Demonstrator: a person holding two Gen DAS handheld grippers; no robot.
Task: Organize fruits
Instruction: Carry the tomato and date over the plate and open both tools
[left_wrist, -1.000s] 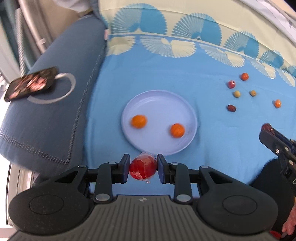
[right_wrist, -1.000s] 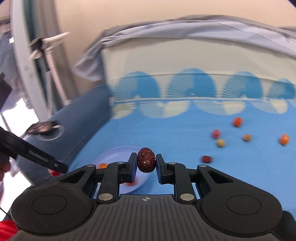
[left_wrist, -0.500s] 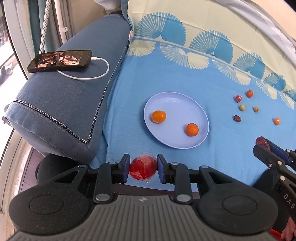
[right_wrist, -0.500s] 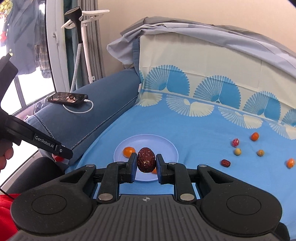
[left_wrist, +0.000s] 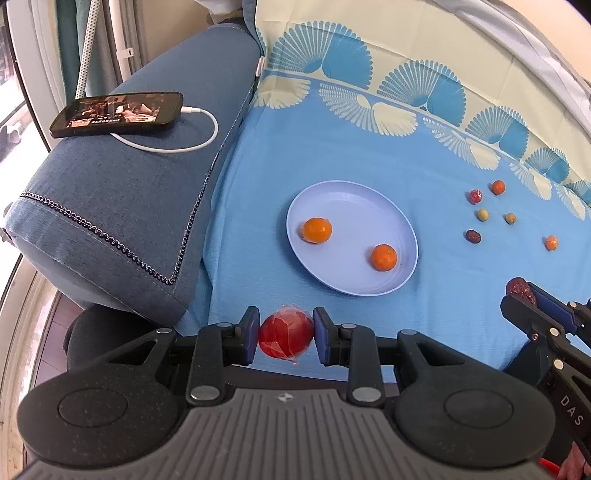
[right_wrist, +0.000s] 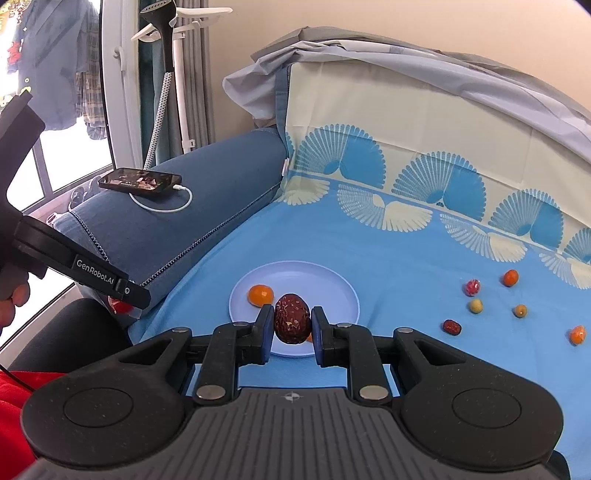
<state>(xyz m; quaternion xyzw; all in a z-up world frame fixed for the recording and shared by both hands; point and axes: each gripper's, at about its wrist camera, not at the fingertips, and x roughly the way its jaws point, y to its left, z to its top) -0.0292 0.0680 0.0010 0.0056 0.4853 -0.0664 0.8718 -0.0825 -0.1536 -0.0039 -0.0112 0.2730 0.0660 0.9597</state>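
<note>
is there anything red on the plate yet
No, the plate holds only two orange fruits; the red fruit is clamped in the left gripper, short of the plate.

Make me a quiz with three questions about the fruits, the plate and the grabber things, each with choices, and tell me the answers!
1. Where does the phone lie?
A. on the plate
B. on the dark blue sofa arm
C. on the floor

2. How many orange fruits lie on the plate?
A. two
B. four
C. none

3. What is the left gripper doing?
A. open, holding nothing
B. shut on a green fruit
C. shut on the wrapped red fruit

Answers: 1 B, it rests on the sofa arm; 2 A, two oranges show; 3 C, the wrapped red fruit sits between its pads.
</note>
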